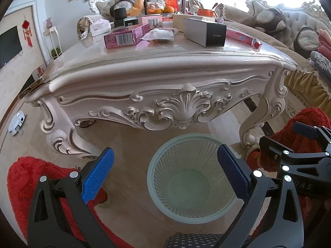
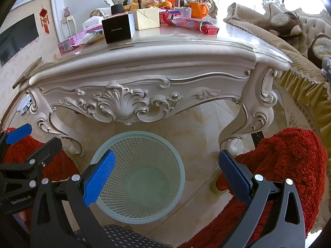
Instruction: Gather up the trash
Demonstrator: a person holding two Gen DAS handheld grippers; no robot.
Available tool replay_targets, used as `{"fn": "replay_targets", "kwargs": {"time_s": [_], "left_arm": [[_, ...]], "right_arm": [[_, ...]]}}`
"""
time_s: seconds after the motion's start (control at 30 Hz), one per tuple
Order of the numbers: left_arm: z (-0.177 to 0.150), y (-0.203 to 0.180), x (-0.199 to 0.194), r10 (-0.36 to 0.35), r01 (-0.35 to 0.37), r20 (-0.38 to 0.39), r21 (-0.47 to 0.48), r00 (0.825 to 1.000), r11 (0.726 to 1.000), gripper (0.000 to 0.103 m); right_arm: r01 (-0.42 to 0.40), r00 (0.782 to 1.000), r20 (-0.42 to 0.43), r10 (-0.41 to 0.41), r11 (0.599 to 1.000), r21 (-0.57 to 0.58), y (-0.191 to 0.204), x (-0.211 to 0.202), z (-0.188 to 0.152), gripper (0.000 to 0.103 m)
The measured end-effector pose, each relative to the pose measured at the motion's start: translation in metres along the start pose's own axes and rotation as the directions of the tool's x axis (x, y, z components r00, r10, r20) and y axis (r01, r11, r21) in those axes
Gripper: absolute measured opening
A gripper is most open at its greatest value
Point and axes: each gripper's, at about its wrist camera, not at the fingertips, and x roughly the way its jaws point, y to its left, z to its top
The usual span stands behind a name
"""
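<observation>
A: Under both cameras, biggest first: one carved white table [image 1: 165,70], near edge facing us, bare strip of top along that edge.

B: Floor?

A: One pale green mesh bin [image 1: 165,212] on the tiles in front of the table, between its front legs, nothing visible inside. Red fuzzy fabric [image 2: 289,165] on both sides of it.

B: Trash count on the table?

A: One black-ended box [image 1: 204,32], one pink box [image 1: 126,36] at the front plus another pink one behind, one white wrapper [image 1: 159,35] between the pink and black boxes, one red long packet [image 2: 190,23] with a small red pack [image 2: 211,29] at its end, one cream box [image 2: 146,18]. Further clutter too small to count.

B: Grippers?

A: Two. Left gripper [image 1: 165,173] low, pointing at the table front, jaws spread wide, nothing between them, bin showing through the gap. Right gripper [image 2: 165,177] same pose, jaws wide apart, holding nothing, just beside the left one.

B: Room?

A: Open tile around the bin; both grippers well below the table edge.
</observation>
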Motion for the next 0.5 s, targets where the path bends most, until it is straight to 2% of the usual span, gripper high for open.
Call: {"fn": "replay_targets", "kwargs": {"time_s": [0.5], "left_arm": [[-0.0017,0.0028,-0.0006,0.003,-0.003,-0.002,-0.010,1.000,1.000,0.097]], "right_arm": [[0.006,1.000,0.007,-0.006,1.000,-0.007,0.0014,-0.0022,-0.0006,0.096]]}}
